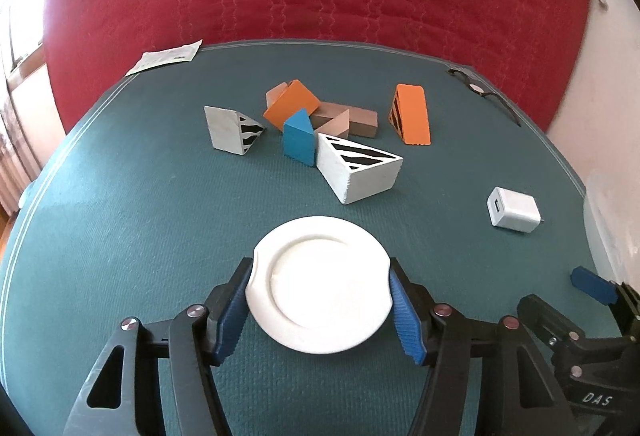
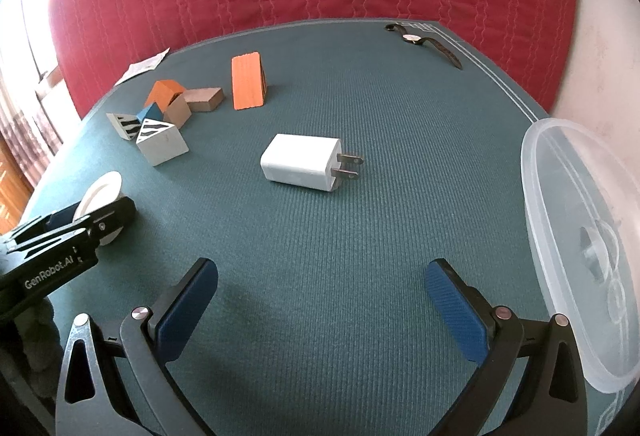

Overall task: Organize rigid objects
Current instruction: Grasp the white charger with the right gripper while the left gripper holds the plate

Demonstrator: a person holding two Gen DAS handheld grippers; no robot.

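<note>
Left wrist view shows the left gripper [image 1: 320, 306] pinching the white plate [image 1: 319, 286] rim to rim, while the right gripper [image 2: 322, 314], spread and empty, lies nearer the charger [image 2: 301, 163].

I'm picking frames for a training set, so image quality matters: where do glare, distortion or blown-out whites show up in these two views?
Left wrist view: window glare burns out the left edge, the white plate is nearly featureless, and fisheye bends the table edge into an arc. Right wrist view: the same left-edge glare, and the clear plastic lid stretches at the right edge; the charger stays sharp.
</note>
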